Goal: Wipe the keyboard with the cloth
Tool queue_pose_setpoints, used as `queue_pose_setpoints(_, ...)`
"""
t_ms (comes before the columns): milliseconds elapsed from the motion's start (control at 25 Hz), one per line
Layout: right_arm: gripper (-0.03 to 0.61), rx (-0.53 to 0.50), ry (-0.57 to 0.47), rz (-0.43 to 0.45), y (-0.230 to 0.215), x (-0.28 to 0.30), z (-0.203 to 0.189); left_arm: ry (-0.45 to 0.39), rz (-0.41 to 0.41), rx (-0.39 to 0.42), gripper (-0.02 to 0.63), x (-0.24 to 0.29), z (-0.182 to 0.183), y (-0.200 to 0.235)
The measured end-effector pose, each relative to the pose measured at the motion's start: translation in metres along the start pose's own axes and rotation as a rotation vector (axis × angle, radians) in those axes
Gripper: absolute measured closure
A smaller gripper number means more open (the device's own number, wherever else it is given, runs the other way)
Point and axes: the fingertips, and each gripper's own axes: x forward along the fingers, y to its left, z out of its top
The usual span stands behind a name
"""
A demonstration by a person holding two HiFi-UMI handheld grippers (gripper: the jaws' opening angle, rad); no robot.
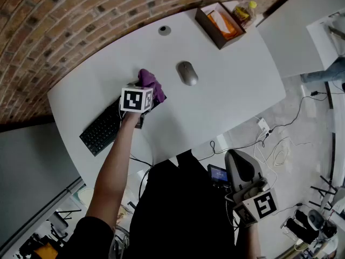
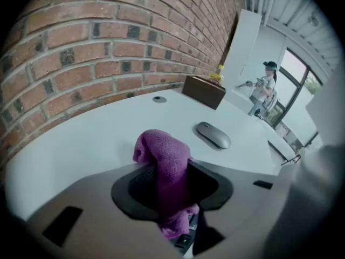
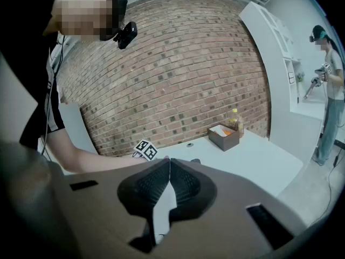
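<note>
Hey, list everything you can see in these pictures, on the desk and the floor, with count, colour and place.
table: one, white, against the brick wall
keyboard: one, black, table's near left edge
cloth: one, purple, over the keyboard's right end
mouse: one, grey, right of the cloth
box: one, brown, table's far right, orange and white contents
bottle: one, yellow cap, beside the box
cable port: one, grey, table's far side
cables: several, white and black, on the floor
other person: one, in the background
left gripper: jaws shut on the cloth
right gripper: jaws together, empty, off the table
</note>
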Motion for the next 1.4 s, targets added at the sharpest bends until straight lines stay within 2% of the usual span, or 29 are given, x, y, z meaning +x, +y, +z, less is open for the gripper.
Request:
queue_pose_setpoints(200, 0.560, 0.004, -0.005, 0.007, -0.004, 0.000, 0.002, 0.031, -0.025, 0.053, 0.453, 0.005, -0.011, -0.031)
queue_pose_setpoints(440, 0.560, 0.004, -0.011, 0.019, -0.010, -0.001, 0.004, 0.047, -0.068, 0.068, 0.453, 0.004, -0.030, -0.062)
queue_pose_setpoints(600, 0.560, -0.003, -0.019, 0.029, -0.015, -0.001, 0.008, 0.054, -0.180, 0.058, 0.453, 0.000, -0.040, -0.095)
queue_pose_setpoints(720, 0.560, -0.010, -0.021, 0.038, -0.018, -0.001, 0.010, 0.054, -0.222, 0.073, 0.454, -0.004, -0.045, -0.116)
queue_pose_setpoints(1040, 0.560, -0.023, -0.029, 0.046, -0.019, 0.002, 0.014, 0.044, -0.251, 0.104, 0.453, -0.013, -0.042, -0.135)
queue_pose_setpoints(1400, 0.560, -0.026, -0.059, 0.005, -0.027, -0.005, 0.022, 0.054, -0.321, 0.193, 0.453, -0.002, -0.034, -0.176)
